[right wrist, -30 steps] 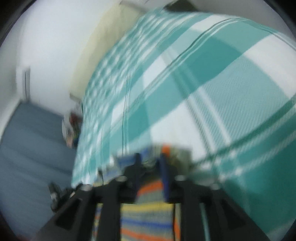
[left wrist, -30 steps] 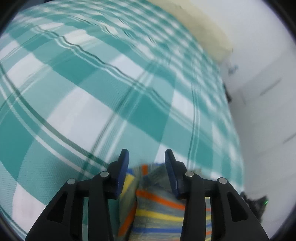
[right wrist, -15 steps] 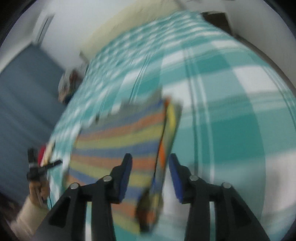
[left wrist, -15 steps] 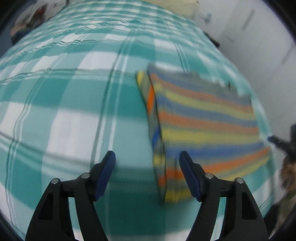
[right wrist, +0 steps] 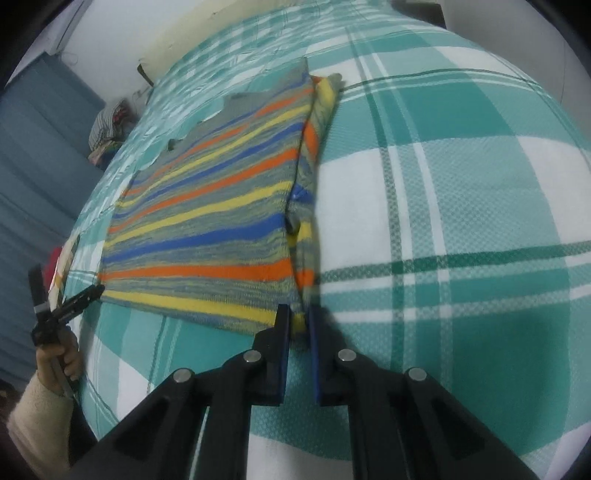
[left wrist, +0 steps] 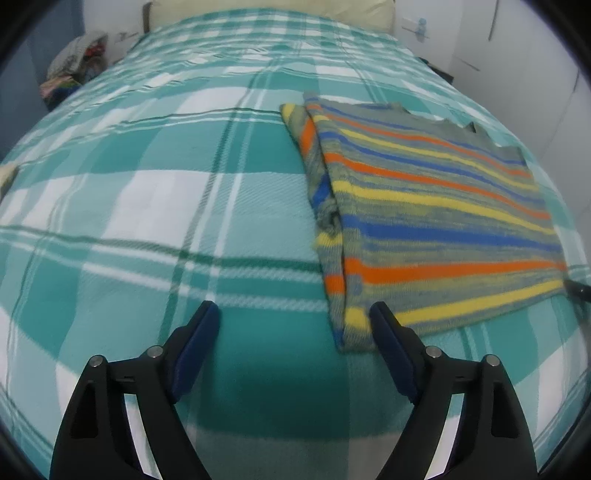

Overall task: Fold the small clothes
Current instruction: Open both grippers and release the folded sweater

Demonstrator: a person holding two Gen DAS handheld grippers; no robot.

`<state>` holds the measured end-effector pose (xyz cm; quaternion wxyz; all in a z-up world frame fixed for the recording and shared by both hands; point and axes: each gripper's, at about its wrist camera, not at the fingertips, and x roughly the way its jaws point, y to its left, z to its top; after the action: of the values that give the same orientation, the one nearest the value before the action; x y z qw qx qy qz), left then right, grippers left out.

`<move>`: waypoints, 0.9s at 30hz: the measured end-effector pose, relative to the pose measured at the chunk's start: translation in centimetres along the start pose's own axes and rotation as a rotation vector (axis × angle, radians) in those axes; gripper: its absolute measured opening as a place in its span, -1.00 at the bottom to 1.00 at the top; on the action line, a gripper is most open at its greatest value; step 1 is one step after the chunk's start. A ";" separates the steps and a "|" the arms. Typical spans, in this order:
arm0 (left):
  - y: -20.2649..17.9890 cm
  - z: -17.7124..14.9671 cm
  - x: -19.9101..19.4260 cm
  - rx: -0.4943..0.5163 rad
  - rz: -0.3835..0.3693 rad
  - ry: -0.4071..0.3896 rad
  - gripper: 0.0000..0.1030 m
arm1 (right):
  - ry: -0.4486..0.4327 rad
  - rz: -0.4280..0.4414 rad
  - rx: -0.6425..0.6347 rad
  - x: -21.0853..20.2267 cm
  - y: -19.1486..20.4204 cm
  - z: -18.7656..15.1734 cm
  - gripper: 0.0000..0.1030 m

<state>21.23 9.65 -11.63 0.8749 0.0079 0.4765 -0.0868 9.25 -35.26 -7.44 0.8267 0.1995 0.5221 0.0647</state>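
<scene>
Two grippers sit at the near edge of your striped sweater (left wrist: 436,221), which lies flat on the teal-and-white checked blanket (left wrist: 155,206) covering the bed. The sweater is grey with orange, yellow and blue bands; one side is folded over, so a narrow doubled strip runs along that edge.

Your left gripper (left wrist: 293,321) has its jaws spread wide and still opening. Nothing is between them but bare blanket. Its right fingertip (left wrist: 380,317) stands just beside the sweater's near corner; you cannot tell from this view whether it touches the cloth.

Your right gripper (right wrist: 297,317) is clenched, its blue pads (right wrist: 284,332) nearly together. A thin edge of the sweater's near corner, on the folded side, is pinched between them, though that spot is a little blurred.

In the right wrist view, your left hand (right wrist: 61,354) with a cream sleeve (right wrist: 37,417) shows at the far left, holding the other gripper at the sweater's opposite near corner.

Beyond the sweater, the blanket runs up to a pale headboard (left wrist: 266,11) at the wall. A heap of mixed clothes (left wrist: 74,62) lies off the bed's far left side in the left wrist view.
</scene>
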 end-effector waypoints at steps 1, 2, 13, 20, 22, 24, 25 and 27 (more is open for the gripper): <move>-0.1 -0.2 -0.5 -0.012 0.011 -0.005 0.64 | -0.007 0.003 0.006 0.0 -0.1 0.2 -0.85; -0.2 -0.6 -1.2 -0.020 0.020 -0.013 0.64 | -0.021 0.013 0.012 -0.1 -0.4 0.0 -0.81; -4.9 -4.6 -6.4 0.059 0.174 -0.229 0.91 | -0.318 -0.152 -0.103 -6.0 1.5 -5.1 0.48; -5.5 -5.5 -5.3 0.050 0.159 -0.202 0.91 | -0.314 -0.273 -0.182 -4.3 2.8 -5.9 0.48; -5.8 -5.5 -5.4 0.060 0.167 -0.209 0.91 | -0.309 -0.304 -0.210 -3.4 3.5 -6.0 0.48; -6.0 -5.6 -5.5 0.061 0.167 -0.214 0.91 | -0.302 -0.329 -0.236 -2.8 3.9 -6.3 0.55; -6.0 -5.5 -5.5 0.061 0.166 -0.217 0.91 | -0.302 -0.340 -0.246 -2.5 4.0 -6.4 0.56; -6.1 -5.5 -5.5 0.058 0.167 -0.219 0.91 | -0.301 -0.353 -0.258 -2.1 4.1 -6.4 0.60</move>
<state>12.71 5.03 -9.60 0.9252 0.0634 0.3731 -0.0279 3.04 -30.49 -6.40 0.9121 0.0058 0.4074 -0.0451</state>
